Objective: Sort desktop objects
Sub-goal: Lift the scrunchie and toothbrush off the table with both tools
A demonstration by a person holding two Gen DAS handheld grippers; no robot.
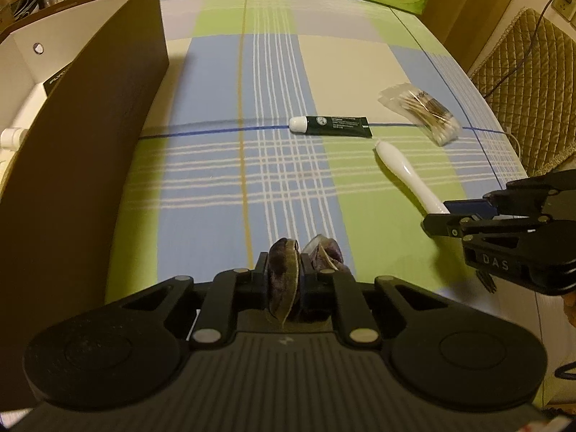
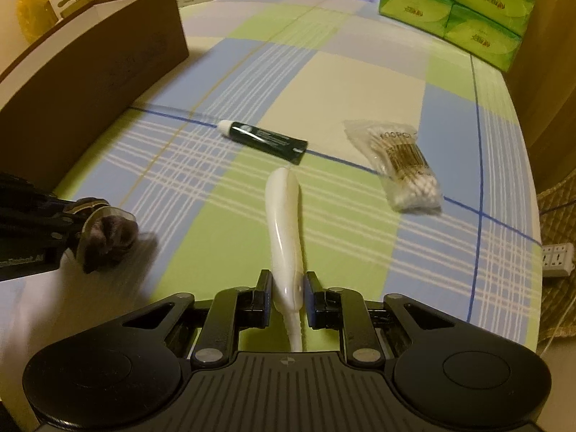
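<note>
Two hand-held grippers are in view over a worktop [image 1: 216, 187] covered by a blue, green and cream plaid cloth. The left hand-held gripper [image 1: 284, 280] is closed on a dark purple fabric hair tie with an olive-edged band [image 1: 286, 273], which bulges out between and ahead of the fingers; the right wrist view shows the same bundle [image 2: 108, 237] held just above the cloth at the left. The right hand-held gripper [image 2: 287, 288] has its fingers narrowed around the thin end of a white plastic handle [image 2: 284, 223]; both pads sit against or just beside it, and firm contact cannot be confirmed. The handle's broad rounded end points away, lying on a green patch.

Beyond that tip, a dark green tube with a white cap [image 2: 264, 140] lies across a blue line in the cloth, cap toward the left. To its right, apart from it, sits a clear bag of cotton swabs [image 2: 399, 165]. A brown open cardboard box [image 2: 90, 82] stands along the left edge. Stacked green tissue packs [image 2: 464, 3] occupy the far right corner.
</note>
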